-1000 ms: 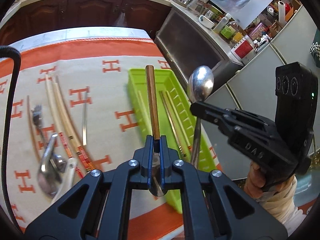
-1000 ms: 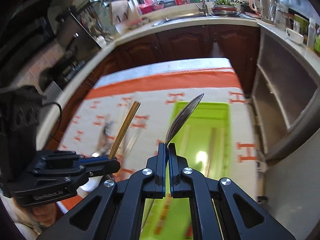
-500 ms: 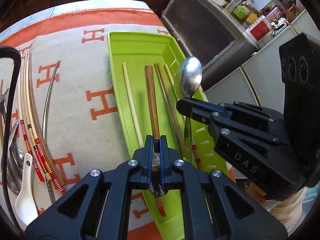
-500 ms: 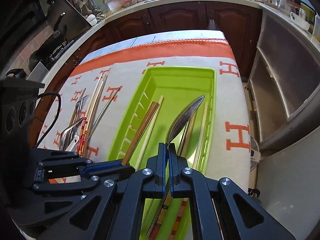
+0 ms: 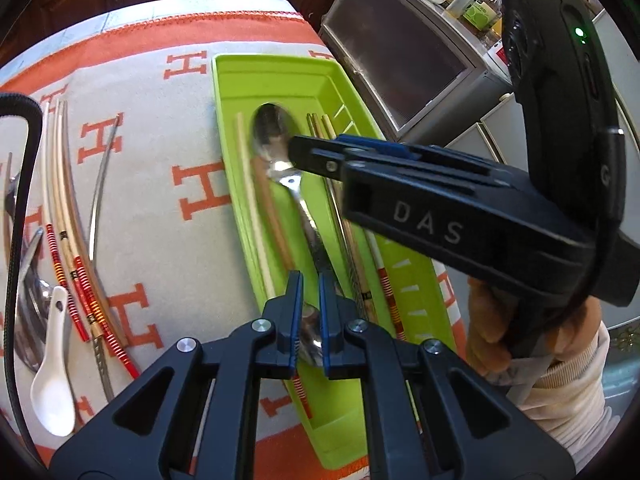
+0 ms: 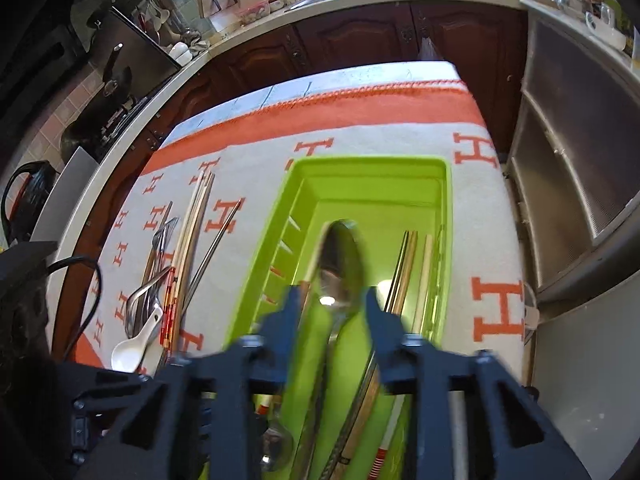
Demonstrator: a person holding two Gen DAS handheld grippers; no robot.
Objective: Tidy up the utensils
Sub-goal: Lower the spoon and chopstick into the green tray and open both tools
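Both grippers hang over the green tray (image 5: 276, 76), which lies along the right edge of the cloth (image 5: 160, 132). The spoon (image 5: 276, 140) lies loose in the tray, bowl toward the far end, among chopsticks (image 5: 250, 208). The right gripper (image 6: 330, 304) has its jaws spread wide above the spoon, gripping nothing. The left gripper (image 5: 310, 300) has its jaws slightly apart over the near end of the tray, and nothing looks pinched between them. The step in hand seems to be a release into the tray. More utensils (image 5: 70, 248) and a white spoon (image 5: 54, 376) wait along the cloth's left edge. Next, I judge, one gripper must lift clear, cross to that pile, and pinch a single piece without dragging its neighbours.
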